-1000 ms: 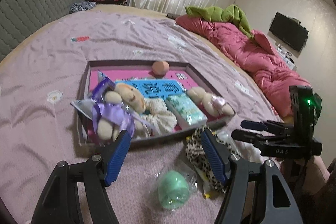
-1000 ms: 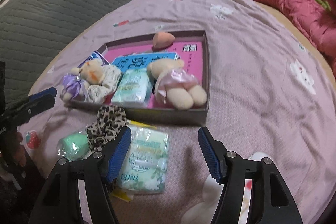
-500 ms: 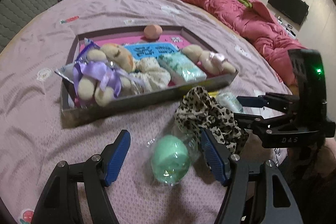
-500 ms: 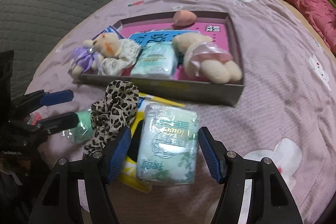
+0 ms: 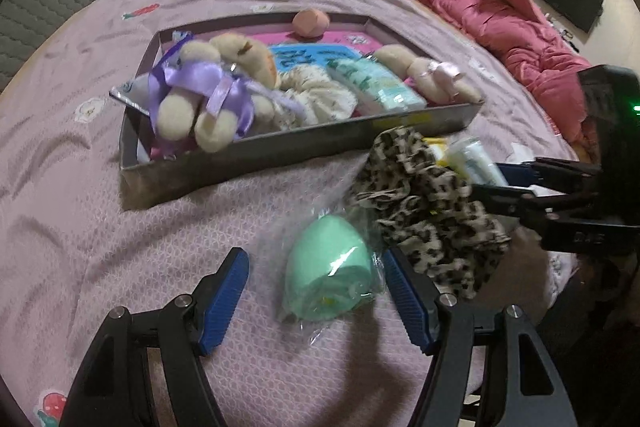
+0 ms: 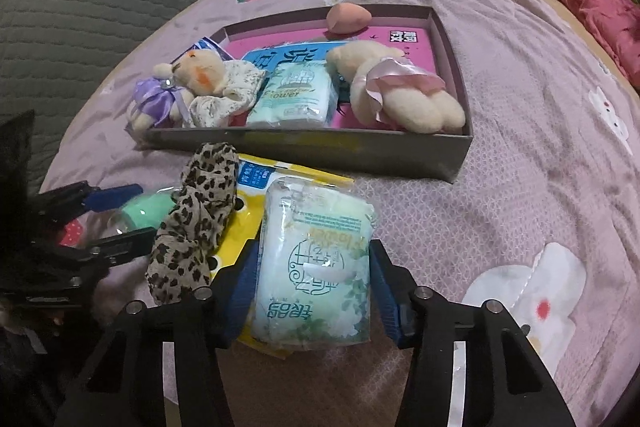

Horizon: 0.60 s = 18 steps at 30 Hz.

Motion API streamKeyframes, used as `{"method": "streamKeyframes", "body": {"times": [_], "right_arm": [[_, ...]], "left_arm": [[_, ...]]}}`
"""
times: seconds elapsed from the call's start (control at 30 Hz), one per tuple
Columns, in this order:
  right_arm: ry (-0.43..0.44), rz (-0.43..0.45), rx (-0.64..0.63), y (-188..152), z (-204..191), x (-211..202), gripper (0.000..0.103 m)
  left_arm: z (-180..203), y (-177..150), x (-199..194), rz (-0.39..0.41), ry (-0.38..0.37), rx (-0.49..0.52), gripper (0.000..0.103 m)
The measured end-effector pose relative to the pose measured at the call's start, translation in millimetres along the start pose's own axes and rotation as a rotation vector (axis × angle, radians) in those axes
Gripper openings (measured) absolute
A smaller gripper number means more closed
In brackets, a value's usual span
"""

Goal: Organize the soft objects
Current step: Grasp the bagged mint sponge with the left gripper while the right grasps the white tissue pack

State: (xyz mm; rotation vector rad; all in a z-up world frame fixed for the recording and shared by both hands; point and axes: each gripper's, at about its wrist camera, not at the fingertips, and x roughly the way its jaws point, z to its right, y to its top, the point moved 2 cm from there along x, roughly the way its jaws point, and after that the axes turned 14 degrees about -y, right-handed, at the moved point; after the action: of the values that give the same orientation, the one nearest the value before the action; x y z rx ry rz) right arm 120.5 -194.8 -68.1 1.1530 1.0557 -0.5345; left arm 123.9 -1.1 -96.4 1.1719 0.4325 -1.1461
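Right gripper [image 6: 312, 291], fingers apart, straddles the tissue pack [image 6: 314, 267], long axis toward the box [image 6: 456, 107], upper frame; left gripper [image 5: 316, 303] apart around the green roll [image 5: 332, 267].

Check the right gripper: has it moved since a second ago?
Yes. The right gripper advanced toward the tissue pack, which now sits between its fingers; the box looms nearer.

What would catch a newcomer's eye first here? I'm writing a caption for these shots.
Probably the shallow box in the middle of the purple bed, filled with two teddy bears, one in a purple bow and one in a pink bow. Nearer, the right claw straddles a pale tissue pack, with a leopard-print cloth to its left. The left claw stands open around a mint-green wrapped bundle.
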Motion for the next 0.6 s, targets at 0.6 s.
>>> {"method": "streamKeyframes", "body": {"times": [0.6], "right_arm": [[0.002, 0.075, 0.01, 9.1, 6.5, -15.9, 0.05]], "left_arm": [[-2.0, 14.5, -3.8, 0.04, -0.002, 0.005, 0.043]]}}
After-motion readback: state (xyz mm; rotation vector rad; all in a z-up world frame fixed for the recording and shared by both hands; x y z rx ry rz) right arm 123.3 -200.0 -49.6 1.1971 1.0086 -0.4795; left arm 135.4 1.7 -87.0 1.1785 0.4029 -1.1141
